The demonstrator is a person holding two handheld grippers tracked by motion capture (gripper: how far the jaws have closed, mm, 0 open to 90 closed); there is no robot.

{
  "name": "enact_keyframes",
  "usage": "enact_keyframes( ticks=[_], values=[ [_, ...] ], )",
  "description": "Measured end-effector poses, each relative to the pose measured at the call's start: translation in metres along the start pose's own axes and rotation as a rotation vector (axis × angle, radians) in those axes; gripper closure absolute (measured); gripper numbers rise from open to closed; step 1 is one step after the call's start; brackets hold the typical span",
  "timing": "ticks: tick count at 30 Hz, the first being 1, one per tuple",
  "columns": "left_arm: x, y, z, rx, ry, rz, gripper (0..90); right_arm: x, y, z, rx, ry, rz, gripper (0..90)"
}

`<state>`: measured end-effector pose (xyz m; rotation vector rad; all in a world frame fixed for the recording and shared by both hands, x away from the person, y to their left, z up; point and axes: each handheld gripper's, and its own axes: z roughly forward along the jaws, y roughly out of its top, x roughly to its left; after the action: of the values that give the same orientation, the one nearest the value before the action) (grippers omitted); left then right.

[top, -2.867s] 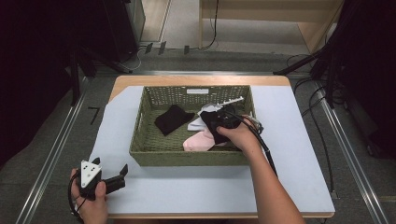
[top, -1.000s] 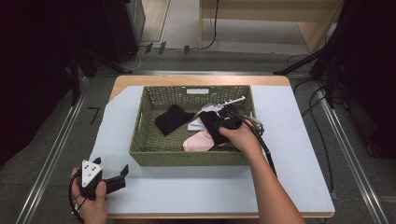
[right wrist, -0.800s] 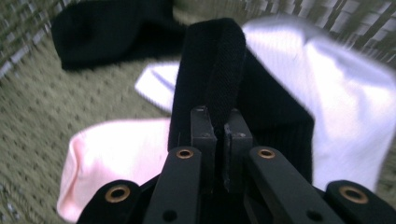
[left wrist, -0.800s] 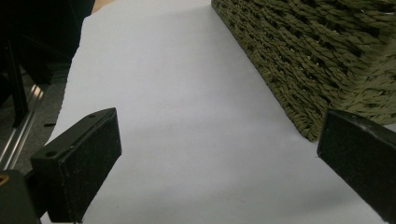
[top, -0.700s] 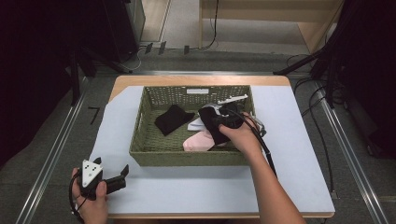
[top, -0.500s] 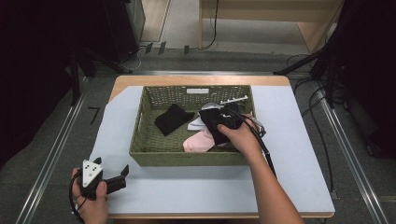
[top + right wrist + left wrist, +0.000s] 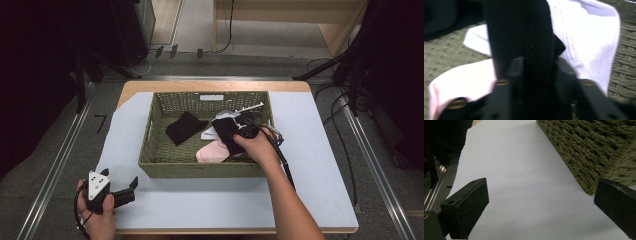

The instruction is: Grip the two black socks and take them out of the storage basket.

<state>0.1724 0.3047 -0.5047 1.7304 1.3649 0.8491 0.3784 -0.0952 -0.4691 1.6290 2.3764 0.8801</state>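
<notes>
High view: wicker basket (image 7: 152, 152) with black (image 7: 185, 127), pink (image 7: 212, 151), white socks (image 7: 208, 133).

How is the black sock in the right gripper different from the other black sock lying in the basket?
The black sock in the right gripper is pinched between the jaws, which have just been closing; the other black sock lies loose, untouched. The gripped one sits over a pink sock and white cloth; the other rests on bare basket floor, farther left. Both are dark and inside the basket.
</notes>
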Motion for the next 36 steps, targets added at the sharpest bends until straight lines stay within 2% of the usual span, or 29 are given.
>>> enact_keyframes(
  ticks=[2, 5, 7, 10, 13, 14, 15, 18, 21, 25, 30, 36],
  values=[
    [0.000, 0.000, 0.000, 0.000, 0.000, 0.000, 0.6, 0.002, 0.001, -0.002, 0.002, 0.018, -0.024, 77.8],
    [0.000, 0.000, 0.000, 0.001, 0.002, 0.002, 0.6, 0.005, 0.002, -0.006, -0.005, 0.079, -0.047, 80.5],
    [0.000, 0.000, 0.000, 0.003, 0.003, 0.003, 0.6, 0.006, 0.003, -0.009, -0.015, 0.097, -0.067, 81.1],
    [0.000, 0.000, 0.000, 0.003, 0.002, 0.003, 0.6, 0.006, 0.004, -0.015, -0.071, 0.118, -0.084, 81.4],
    [0.000, 0.000, 0.000, 0.005, 0.002, 0.005, 0.6, 0.007, 0.005, -0.021, -0.136, 0.117, -0.093, 81.5],
    [0.000, 0.000, 0.000, 0.005, 0.002, 0.005, 0.6, 0.007, 0.005, -0.021, -0.136, 0.117, -0.093, 81.5],
    [0.000, 0.000, 0.000, 0.004, 0.000, 0.006, 0.6, 0.007, 0.006, -0.026, -0.183, 0.113, -0.103, 81.5],
    [0.000, 0.000, 0.000, 0.004, 0.000, 0.006, 0.6, 0.007, 0.006, -0.033, -0.258, 0.122, -0.104, 81.5],
    [0.000, 0.000, 0.000, 0.005, 0.000, 0.007, 0.6, 0.004, 0.006, -0.041, -0.332, 0.136, -0.074, 81.5],
    [-0.001, 0.000, 0.000, 0.007, 0.001, 0.011, 0.6, 0.005, 0.005, -0.049, -0.386, 0.123, -0.093, 81.4],
    [-0.001, 0.000, 0.000, 0.007, 0.001, 0.012, 0.6, 0.002, 0.006, -0.063, -0.455, 0.121, -0.071, 81.5],
    [-0.001, 0.000, 0.000, 0.009, 0.001, 0.012, 0.6, -0.010, 0.004, -0.084, -0.551, 0.108, -0.058, 81.3]
  ],
)
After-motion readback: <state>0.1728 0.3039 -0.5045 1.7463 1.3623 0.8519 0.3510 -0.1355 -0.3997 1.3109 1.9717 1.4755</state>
